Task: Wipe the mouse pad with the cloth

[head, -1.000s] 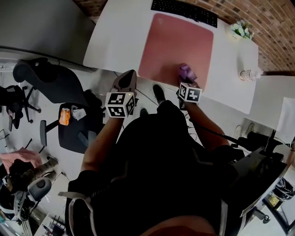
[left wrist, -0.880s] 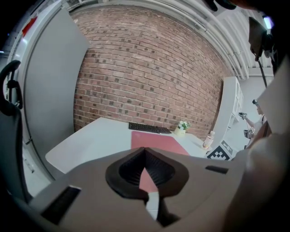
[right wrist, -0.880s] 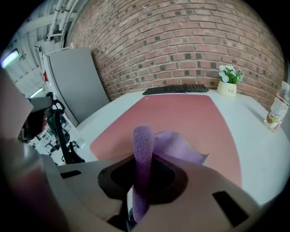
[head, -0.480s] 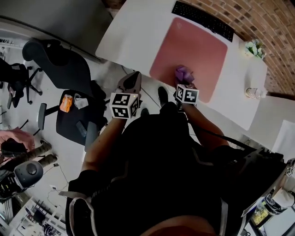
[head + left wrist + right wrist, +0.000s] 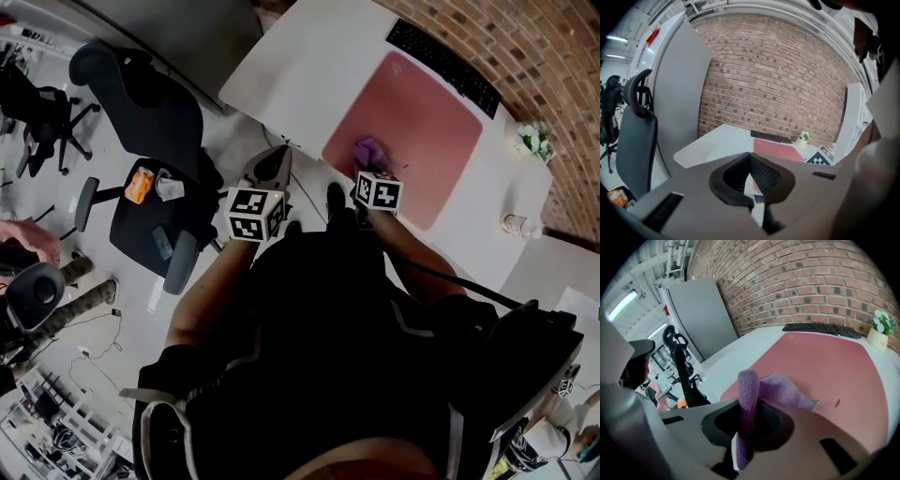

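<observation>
Sliding left since a second ago, the cloth [image 5: 749, 394] now lies at the pad's [image 5: 412, 131] near-left edge, pinched in the right gripper [image 5: 747, 427]. The left gripper [image 5: 751, 176] hangs clenched on nothing, off the desk [image 5: 309, 66]. Another stroke may overrun that edge and drag the pad. No legible writing.

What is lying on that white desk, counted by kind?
pink mouse pad: 1
black keyboard: 1
purple cloth: 1
potted flowers: 1
clear container, too small to tell what kind: 1
Total: 5
</observation>
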